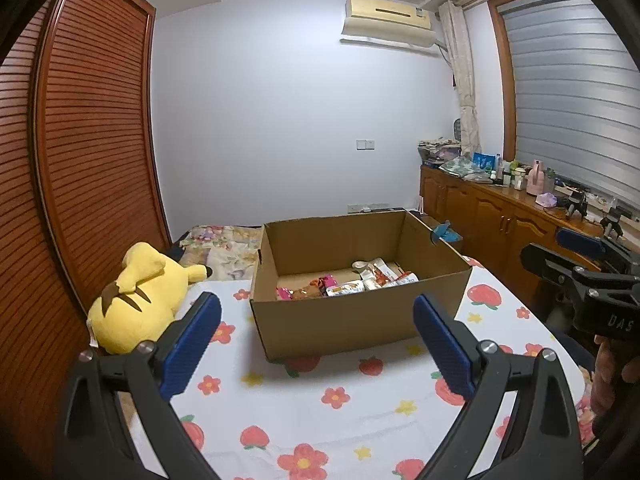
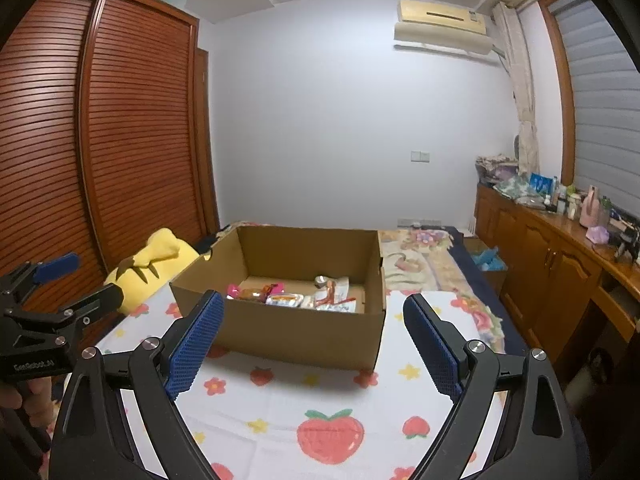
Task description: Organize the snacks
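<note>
Open cardboard box [image 1: 352, 316] at twelve o'clock on a bed covered with a strawberry-and-flower blanket [image 1: 320, 408], probably set there as the bin for sorted snacks, with a yellow plush toy [image 1: 138, 300] lying at nine o'clock beside it. Inside, toward the box's far side, a loose heap of snack packets [image 1: 352, 282]: pink, orange and white crinkled wrappers. Left hand-held gripper [image 1: 318, 344] and right hand-held gripper [image 2: 314, 346] both spread wide and empty, apparently ready to reach in.
</note>
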`<action>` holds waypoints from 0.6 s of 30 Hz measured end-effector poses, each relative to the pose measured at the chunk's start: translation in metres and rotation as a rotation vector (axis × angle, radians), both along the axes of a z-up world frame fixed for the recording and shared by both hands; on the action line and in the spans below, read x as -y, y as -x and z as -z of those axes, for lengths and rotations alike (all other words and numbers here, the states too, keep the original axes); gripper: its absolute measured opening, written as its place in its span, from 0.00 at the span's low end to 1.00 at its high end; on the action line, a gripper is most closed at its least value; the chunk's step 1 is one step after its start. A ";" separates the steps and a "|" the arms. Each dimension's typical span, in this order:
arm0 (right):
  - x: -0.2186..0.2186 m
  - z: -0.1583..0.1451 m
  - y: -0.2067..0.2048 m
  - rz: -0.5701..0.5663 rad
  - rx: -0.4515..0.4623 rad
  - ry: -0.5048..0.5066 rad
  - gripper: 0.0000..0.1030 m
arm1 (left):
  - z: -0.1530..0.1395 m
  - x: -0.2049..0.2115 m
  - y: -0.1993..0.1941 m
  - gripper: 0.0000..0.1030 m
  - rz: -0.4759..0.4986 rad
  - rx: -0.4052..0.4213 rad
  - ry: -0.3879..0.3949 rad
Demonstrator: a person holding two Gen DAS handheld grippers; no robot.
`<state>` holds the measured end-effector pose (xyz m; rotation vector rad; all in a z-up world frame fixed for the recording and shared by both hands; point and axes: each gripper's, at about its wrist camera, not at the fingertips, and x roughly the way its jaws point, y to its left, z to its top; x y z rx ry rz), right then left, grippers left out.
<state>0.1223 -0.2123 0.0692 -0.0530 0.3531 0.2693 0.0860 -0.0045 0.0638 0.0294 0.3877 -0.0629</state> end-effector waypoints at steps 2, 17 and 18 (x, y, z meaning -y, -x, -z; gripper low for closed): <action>0.002 0.003 0.003 0.009 0.007 0.003 0.90 | 0.004 -0.001 0.001 0.95 -0.003 -0.007 0.010; 0.006 0.018 0.008 0.031 -0.013 0.019 0.90 | 0.018 -0.007 0.003 0.95 -0.008 -0.033 0.025; 0.006 0.018 0.008 0.031 -0.013 0.020 0.90 | 0.018 -0.007 0.003 0.95 -0.008 -0.033 0.025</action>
